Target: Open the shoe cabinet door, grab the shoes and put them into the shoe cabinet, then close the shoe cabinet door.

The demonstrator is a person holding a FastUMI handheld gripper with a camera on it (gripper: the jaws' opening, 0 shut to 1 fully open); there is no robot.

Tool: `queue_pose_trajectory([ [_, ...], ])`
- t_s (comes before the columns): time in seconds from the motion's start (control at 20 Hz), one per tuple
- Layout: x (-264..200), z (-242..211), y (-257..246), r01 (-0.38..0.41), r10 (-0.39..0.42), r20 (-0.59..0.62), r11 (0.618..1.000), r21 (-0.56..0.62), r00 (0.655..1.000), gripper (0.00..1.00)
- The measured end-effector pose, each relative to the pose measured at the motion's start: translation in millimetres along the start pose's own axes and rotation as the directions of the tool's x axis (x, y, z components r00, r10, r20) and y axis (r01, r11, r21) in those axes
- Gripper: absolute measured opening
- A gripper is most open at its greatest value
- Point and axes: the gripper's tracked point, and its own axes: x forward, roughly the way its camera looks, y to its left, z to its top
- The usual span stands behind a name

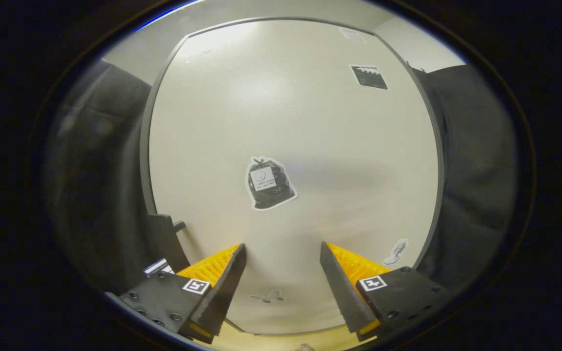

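Observation:
The shoe cabinet's pale door [291, 122] stands flat in front of me, dark-edged and very close. Its small dark handle [179, 225] sticks out near the door's left edge, just beyond my left finger. My gripper [283, 253] is open, with nothing between its fingers [227, 282], and points straight at the door's lower part. Stickers lie on the door: a black bag sticker [269, 183] ahead of the fingers, a dark clapperboard sticker [369, 77] higher up, a butterfly sticker [267, 296] low between the fingers.
Black cloth [476, 185] hangs on both sides of the cabinet. A pale wall [408, 39] shows above it. A strip of light floor [281, 341] runs under the door's lower edge.

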Motion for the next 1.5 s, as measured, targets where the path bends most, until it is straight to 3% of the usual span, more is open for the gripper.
queue_pose_trajectory([
  [0.6, -26.3, 12.2, -2.5, -0.015, 0.015, 0.039, 1.000, -0.003, 0.999, 0.96],
  [0.85, -63.2, 20.7, -15.5, -0.042, 0.044, 0.094, 0.999, -0.017, 0.995, 0.97],
  [1.05, -101.3, 16.1, -53.6, -0.086, 0.093, 0.149, 0.995, -0.057, 0.984, 0.97],
  [1.15, -122.6, 16.1, -84.2, -0.119, 0.131, 0.215, 0.991, -0.064, 0.968, 0.97],
  [1.3, -146.5, 11.3, -164.8, -0.100, 0.100, 0.296, 0.995, -0.016, 0.950, 0.98],
  [1.5, -148.5, -22.3, -334.5, 0.005, 0.006, 0.336, 0.999, -0.033, 0.942, 0.98],
])
